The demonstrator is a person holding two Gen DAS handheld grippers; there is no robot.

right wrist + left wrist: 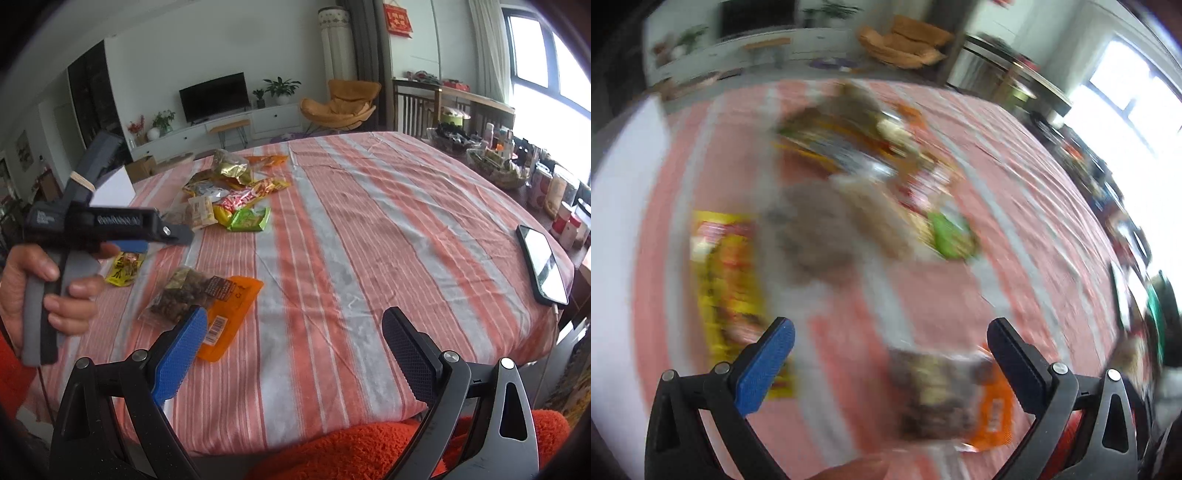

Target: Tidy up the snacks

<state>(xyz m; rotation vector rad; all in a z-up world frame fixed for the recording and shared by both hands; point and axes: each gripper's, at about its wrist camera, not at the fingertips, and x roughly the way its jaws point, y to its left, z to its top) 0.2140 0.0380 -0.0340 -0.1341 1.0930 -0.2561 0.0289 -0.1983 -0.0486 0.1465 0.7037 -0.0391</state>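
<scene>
On the striped tablecloth [369, 229] lies an orange snack bag with a clear nut-filled end [221, 295], just ahead of my right gripper's blue finger. My right gripper [295, 325] stands open over the cloth with nothing in it. To the left, a hand holds my left gripper [162, 240] above a small yellow packet [123, 267]. Further back lies a pile of snack packets [229, 184] with a green packet [249, 219] at its near edge. The left wrist view is blurred: my left gripper [892, 332] is open, with the orange bag [960, 398] between its fingers below and the yellow packet [727, 288] to the left.
A phone [543, 266] lies by the table's right edge. Baskets and jars [495, 166] crowd the far right side. An orange fleece sleeve [369, 446] shows at the near edge. A wide stretch of bare cloth lies right of the snacks.
</scene>
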